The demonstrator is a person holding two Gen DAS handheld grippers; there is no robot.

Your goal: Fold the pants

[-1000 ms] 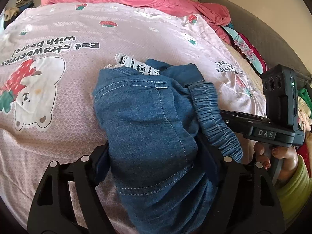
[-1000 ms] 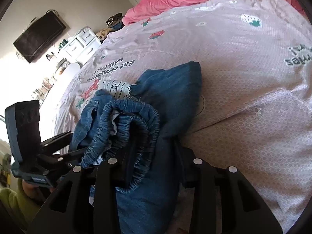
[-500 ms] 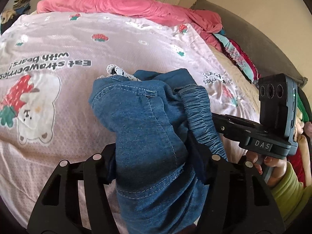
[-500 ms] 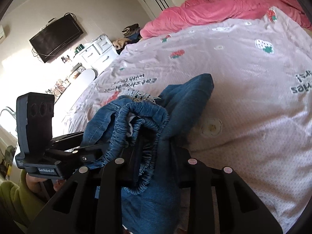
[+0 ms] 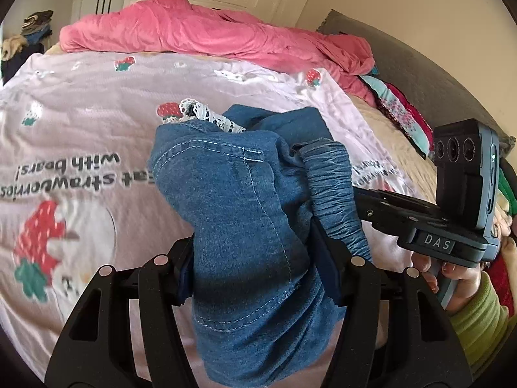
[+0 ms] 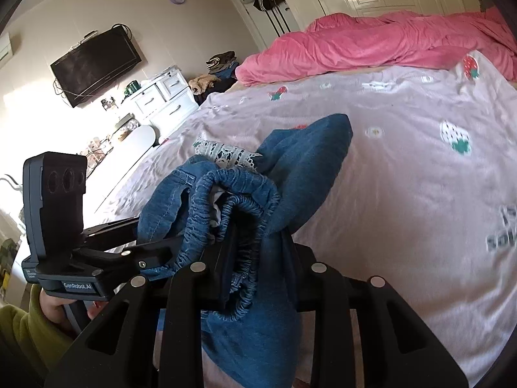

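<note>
**A:** Left gripper point(image 5: 255, 268) was pinching a thick bunch of the denim pants point(image 5: 245, 226), both pads buried in the fabric. Its jaws had just been closing, cloth between them. Right gripper point(image 6: 258, 258) was clamped on the elastic waistband point(image 6: 239, 194), also just tightened. Pants were bunched in a lump between the two tools, above the pink strawberry bedsheet point(image 6: 404, 161), lower part hanging out of view.

**B:** Risk?

**A:** Main one, I'd say: both grips were on wads, not on clean edges. Spreading the tools apart could have pulled layers out unevenly, giving a twisted lay-down instead of a flat one.

**B:** Slip?

**A:** Likely on the right. The waistband was gathered and springy; it could have crept out of a narrow pinch under the hanging weight.

**B:** Anything else?

**A:** The lace trim point(image 5: 210, 116) sat at the top of the bundle, near the left tool. Could have snagged. The tools were also close together, so a collision was possible.
</note>
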